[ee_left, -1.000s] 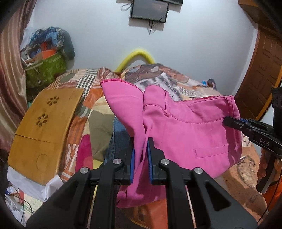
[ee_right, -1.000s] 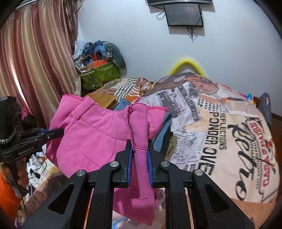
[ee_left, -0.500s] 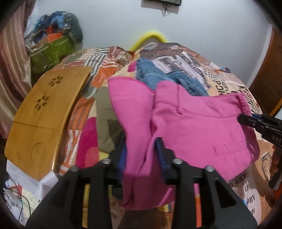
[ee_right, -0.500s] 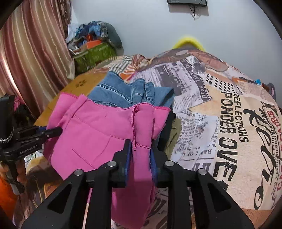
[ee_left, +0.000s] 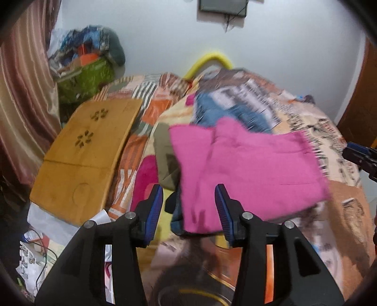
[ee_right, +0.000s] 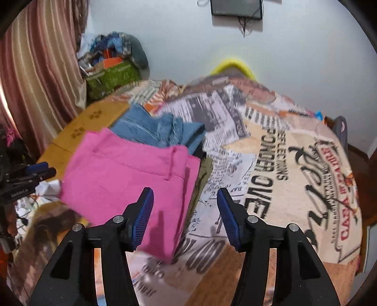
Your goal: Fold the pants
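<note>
On the bed [ee_right: 294, 169], folded pink pants [ee_left: 247, 174] atop jeans [ee_right: 155, 129]; left gripper [ee_left: 188, 207] and right gripper [ee_right: 185, 214] both wide, empty.

A bed cover [ee_right: 294, 164] printed like newspaper pages spreads over the bed, with folded blue jeans [ee_right: 155, 128] and an olive garment [ee_left: 166, 153] lying on it. A wooden lap tray [ee_left: 87, 155] (with flower-shaped cutouts) rests at the bed's left edge. Striped curtains [ee_right: 35, 70] hang beside a green bag [ee_left: 82, 77]. A dark screen [ee_right: 236, 8] hangs on the wall.
</note>
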The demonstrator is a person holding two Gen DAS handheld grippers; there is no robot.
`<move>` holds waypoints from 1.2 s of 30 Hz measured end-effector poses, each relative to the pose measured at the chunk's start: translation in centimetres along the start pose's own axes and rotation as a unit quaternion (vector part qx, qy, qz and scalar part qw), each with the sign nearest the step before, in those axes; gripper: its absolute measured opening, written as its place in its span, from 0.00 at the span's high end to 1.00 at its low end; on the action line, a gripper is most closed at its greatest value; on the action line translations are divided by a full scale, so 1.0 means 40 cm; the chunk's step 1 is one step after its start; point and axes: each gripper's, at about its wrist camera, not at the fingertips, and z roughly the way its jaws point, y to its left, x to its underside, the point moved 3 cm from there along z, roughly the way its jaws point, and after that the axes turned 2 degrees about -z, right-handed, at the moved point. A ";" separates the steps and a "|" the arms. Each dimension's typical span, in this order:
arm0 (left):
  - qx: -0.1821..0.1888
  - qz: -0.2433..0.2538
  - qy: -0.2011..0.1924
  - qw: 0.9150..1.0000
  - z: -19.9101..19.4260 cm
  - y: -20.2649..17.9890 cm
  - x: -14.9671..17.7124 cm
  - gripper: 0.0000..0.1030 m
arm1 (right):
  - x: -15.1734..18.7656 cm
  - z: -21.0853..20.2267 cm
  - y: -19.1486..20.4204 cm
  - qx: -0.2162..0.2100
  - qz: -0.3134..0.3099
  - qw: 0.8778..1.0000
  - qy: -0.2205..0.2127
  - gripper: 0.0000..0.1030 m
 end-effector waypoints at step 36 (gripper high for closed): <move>0.053 0.023 -0.316 0.947 -0.982 -0.256 0.227 0.02 | 0.125 -0.811 0.268 -0.046 -0.034 0.949 -0.311 0.17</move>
